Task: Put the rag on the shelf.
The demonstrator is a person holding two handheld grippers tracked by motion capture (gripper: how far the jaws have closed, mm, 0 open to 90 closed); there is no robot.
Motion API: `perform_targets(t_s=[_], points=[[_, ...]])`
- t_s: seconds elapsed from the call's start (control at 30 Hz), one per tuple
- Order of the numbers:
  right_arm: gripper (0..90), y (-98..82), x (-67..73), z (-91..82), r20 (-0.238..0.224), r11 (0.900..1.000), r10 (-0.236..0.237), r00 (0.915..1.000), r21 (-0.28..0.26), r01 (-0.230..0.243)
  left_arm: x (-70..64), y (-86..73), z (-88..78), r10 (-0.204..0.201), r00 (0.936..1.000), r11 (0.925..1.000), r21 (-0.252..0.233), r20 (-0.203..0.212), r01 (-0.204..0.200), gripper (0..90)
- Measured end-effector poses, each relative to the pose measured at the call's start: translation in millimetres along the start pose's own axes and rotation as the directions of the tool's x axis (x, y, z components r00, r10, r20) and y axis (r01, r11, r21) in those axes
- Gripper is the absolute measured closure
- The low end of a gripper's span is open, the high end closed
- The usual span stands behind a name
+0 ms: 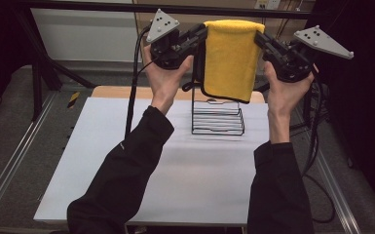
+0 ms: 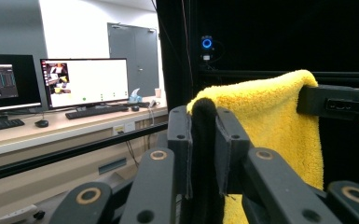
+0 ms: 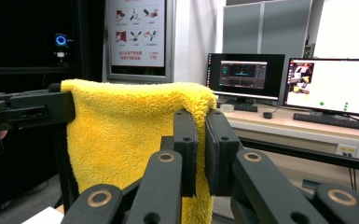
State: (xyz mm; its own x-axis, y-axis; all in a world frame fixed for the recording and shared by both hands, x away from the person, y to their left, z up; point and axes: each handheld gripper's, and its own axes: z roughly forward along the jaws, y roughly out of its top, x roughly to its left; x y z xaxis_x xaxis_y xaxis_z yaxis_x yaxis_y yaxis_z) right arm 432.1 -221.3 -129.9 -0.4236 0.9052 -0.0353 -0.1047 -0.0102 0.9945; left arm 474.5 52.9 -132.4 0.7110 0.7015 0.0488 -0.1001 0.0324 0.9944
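The left gripper (image 1: 202,36) and right gripper (image 1: 259,39) each clamped a top corner of the yellow towel (image 1: 231,58). It looked soft, light and limp, best gripped at its corners.

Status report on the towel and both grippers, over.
Left gripper and right gripper shut on towel. Towel hangs folded above rack. Nothing in the way.

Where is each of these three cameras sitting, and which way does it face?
High view: above the person's side, looking down on the white table; forearms and both grippers show.
Left gripper view: rides the left gripper, facing a monitor desk; its black jaws show.
Right gripper view: rides the right gripper, facing monitors; its jaws show.
All three share the fluffy yellow cloth, pinched at both top corners.
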Motion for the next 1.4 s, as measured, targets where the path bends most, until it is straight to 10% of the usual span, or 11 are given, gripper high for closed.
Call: perform_targets(t_s=[0.83,1.4], points=[[84.5,12.4,-24.1,51.6,0.014,1.000,-0.002,0.9999,-0.006,0.002,33.1,12.7,38.2,0.009,0.9983,0.9999,-0.010,-0.058,-0.009,78.1],[84.5,-21.2,-37.4,69.8,-0.011,1.000,-0.003,0.9999,0.012,0.004,46.3,-26.0,50.9,-0.006,0.9985,1.0000,0.007,-0.054,0.006,78.0]])
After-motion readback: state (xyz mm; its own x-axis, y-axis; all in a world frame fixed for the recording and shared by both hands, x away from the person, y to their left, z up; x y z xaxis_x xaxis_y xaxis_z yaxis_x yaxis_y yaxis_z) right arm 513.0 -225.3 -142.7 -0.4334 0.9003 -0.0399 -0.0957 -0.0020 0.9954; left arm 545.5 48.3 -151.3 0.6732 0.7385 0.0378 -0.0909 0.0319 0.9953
